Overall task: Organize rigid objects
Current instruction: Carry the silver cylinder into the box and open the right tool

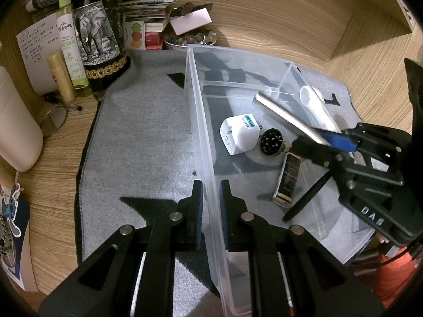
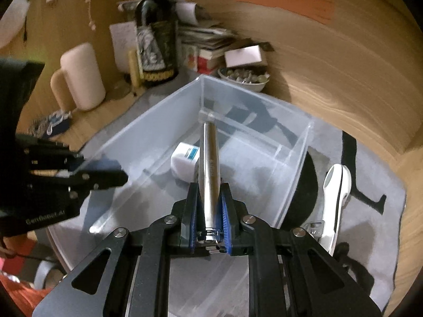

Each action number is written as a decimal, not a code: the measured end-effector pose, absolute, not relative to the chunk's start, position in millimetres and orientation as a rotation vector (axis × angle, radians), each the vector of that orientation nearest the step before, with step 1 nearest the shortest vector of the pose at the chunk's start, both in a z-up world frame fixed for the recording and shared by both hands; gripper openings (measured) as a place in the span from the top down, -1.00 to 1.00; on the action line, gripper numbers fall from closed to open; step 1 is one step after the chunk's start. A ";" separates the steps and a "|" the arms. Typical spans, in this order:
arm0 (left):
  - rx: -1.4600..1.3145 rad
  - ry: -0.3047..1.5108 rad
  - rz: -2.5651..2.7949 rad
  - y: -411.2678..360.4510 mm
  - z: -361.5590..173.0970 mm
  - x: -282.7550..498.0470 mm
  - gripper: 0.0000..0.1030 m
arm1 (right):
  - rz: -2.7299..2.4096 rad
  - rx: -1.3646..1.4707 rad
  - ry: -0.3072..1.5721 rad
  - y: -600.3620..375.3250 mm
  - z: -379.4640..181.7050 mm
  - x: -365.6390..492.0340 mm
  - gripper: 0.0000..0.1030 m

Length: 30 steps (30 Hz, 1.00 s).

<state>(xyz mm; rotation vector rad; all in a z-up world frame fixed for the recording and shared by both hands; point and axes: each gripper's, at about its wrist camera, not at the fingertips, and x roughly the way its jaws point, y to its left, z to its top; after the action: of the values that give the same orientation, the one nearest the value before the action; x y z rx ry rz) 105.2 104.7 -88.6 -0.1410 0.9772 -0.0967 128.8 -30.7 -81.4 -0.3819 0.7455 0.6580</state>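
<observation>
Right wrist: right hand-held gripper (image 2: 210, 211) clamps steel tube (image 2: 210, 155), axis pointing forward over bin (image 2: 127, 137).

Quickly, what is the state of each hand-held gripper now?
Left hand-held gripper: closed on the clear box wall.
Right hand-held gripper: closed, holding the metal tube.

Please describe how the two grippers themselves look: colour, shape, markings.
Both the left gripper and right gripper are matte black linkage frames with silver pivot pins, triangular cut-outs and blue ribbed pads inside the jaws. White lettering marks their sides. No cables are clearly visible.
</observation>
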 end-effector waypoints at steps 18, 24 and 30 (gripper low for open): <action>-0.140 0.978 -0.096 104.6 -89.1 106.0 0.76 | 0.625 -0.390 0.760 -31.6 -80.4 128.5 0.43; -0.138 0.978 -0.095 104.3 -88.9 106.0 0.76 | 0.593 -0.354 0.694 -41.9 -66.2 124.1 0.01; -0.137 0.978 -0.094 104.0 -88.8 106.1 0.76 | 0.533 -0.308 0.597 -59.0 -46.0 115.9 -0.55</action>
<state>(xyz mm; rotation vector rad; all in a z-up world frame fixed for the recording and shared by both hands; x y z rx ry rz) 106.1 104.0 -88.8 -0.1367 0.9779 -0.0936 115.9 -59.0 -46.0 -0.3083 0.5966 0.5325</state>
